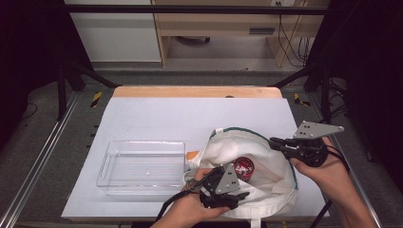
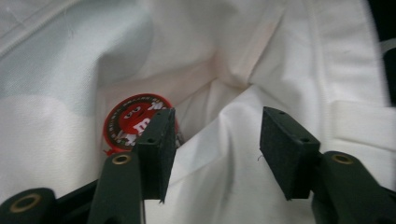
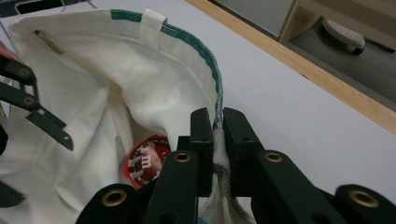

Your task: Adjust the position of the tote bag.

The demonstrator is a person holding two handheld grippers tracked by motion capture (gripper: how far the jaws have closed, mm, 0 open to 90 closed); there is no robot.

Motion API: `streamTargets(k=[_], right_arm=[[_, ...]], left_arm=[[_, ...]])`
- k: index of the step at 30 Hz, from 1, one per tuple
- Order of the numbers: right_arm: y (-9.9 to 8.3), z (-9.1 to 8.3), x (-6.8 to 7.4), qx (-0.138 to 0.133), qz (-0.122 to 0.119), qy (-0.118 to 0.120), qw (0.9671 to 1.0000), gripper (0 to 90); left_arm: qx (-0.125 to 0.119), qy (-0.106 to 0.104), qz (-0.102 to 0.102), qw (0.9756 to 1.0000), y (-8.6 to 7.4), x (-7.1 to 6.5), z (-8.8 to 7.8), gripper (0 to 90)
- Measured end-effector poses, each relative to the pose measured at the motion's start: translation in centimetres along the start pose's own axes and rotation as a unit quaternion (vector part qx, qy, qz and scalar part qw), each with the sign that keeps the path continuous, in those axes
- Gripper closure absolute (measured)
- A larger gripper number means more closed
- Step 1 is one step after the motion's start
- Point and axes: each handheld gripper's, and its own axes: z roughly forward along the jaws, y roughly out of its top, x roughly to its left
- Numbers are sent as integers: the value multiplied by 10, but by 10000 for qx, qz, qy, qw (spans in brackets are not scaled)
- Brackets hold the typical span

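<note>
A white cloth bag (image 1: 266,156) with a green-trimmed rim (image 3: 187,39) lies open at the table's near right. Inside it sits a round red candy tin (image 1: 244,167), lid up. My right gripper (image 1: 274,141) is shut on the bag's rim and holds the mouth up; in its own view the jaws (image 3: 215,121) pinch the green edge, with the tin (image 3: 144,163) below. My left gripper (image 1: 240,192) hovers at the bag's near side. Its jaws (image 2: 215,140) stand open over the bag's lining (image 2: 233,56), nothing between them, the tin (image 2: 130,119) just beyond the left pad.
An empty clear plastic tray (image 1: 107,164) stands left of the bag on the white mat (image 1: 190,114). A small orange thing (image 1: 192,155) peeks out between tray and bag. The table's wooden far edge (image 1: 195,91) runs behind; metal frame rails flank both sides.
</note>
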Motion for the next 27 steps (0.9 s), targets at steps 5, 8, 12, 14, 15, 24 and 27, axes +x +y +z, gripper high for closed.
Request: streamTargets(k=[5, 8, 12, 14, 15, 24, 27], right_arm=[[-1, -3, -3, -61, 34, 12, 10000, 833], [-2, -3, -5, -95, 62, 32, 9999, 833], [0, -3, -5, -96, 64, 22, 9999, 833], [1, -2, -4, -96, 67, 29, 9999, 833], [1, -2, -4, -85, 71, 27, 9999, 833], [5, -4, -6, -87, 48, -7, 10000, 833], [5, -5, -6, -88, 55, -15, 9999, 833]], left_arm=[[163, -71, -72, 9998, -11, 5, 6, 505], [276, -118, -26, 9995, -19, 6, 10, 486], [564, 52, 256, 9981, -26, 4, 15, 470], [540, 61, 219, 9983, -28, 4, 17, 470], [550, 62, 213, 9982, -29, 5, 18, 469], [636, -106, 248, 9976, -32, 5, 25, 631], [699, -155, 235, 9972, -33, 4, 26, 756]])
